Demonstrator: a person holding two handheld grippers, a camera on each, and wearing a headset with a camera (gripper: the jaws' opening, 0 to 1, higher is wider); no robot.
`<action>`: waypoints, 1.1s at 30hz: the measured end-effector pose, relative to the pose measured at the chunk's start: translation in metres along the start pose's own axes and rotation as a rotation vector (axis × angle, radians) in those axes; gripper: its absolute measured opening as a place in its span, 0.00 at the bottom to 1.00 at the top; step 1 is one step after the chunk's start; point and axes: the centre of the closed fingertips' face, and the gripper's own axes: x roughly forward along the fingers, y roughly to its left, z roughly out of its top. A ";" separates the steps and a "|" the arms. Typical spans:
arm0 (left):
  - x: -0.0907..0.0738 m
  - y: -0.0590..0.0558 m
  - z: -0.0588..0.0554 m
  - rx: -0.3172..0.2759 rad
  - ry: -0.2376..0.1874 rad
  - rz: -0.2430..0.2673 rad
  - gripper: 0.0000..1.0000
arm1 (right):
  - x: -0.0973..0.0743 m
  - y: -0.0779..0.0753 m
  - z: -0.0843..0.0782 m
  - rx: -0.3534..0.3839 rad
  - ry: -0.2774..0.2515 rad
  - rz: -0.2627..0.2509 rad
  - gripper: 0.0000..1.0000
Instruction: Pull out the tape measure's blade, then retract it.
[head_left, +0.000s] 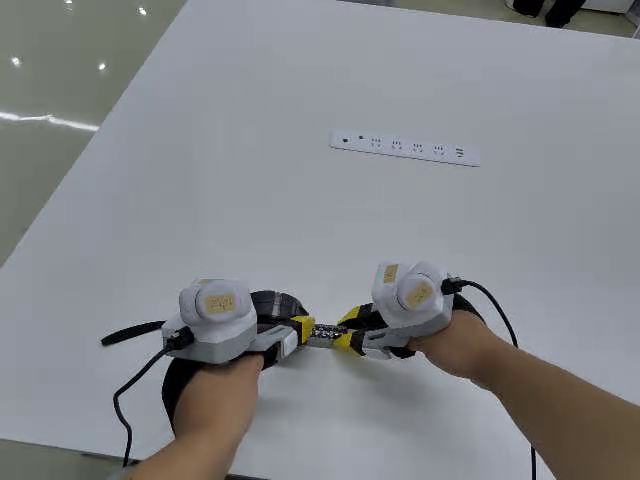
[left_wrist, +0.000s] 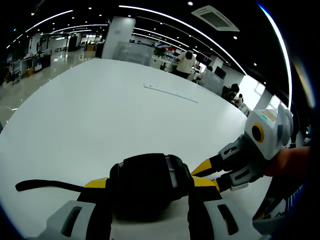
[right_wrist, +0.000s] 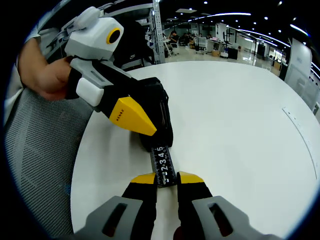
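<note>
Two jaws of the left gripper (left_wrist: 150, 186) clamp the tape measure (left_wrist: 145, 172) on the white table (head_left: 300, 200), near its front edge. The right gripper (right_wrist: 166, 180) pinches the short exposed blade (right_wrist: 161, 161), apparently at its tip.

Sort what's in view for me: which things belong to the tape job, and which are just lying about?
In the job: tape measure, held by the left gripper; its blade, pinched by the right gripper.
Lying about: power strip, farther back on the white table.
</note>
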 end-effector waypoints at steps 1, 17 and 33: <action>0.000 0.000 0.000 0.000 0.000 0.000 0.57 | 0.001 0.000 0.001 0.000 0.000 0.001 0.11; -0.002 0.000 0.000 -0.007 -0.002 -0.005 0.57 | 0.008 0.004 0.010 0.006 -0.002 0.013 0.11; -0.002 0.000 0.000 -0.018 0.005 0.003 0.57 | 0.011 0.004 0.014 0.005 0.004 0.002 0.10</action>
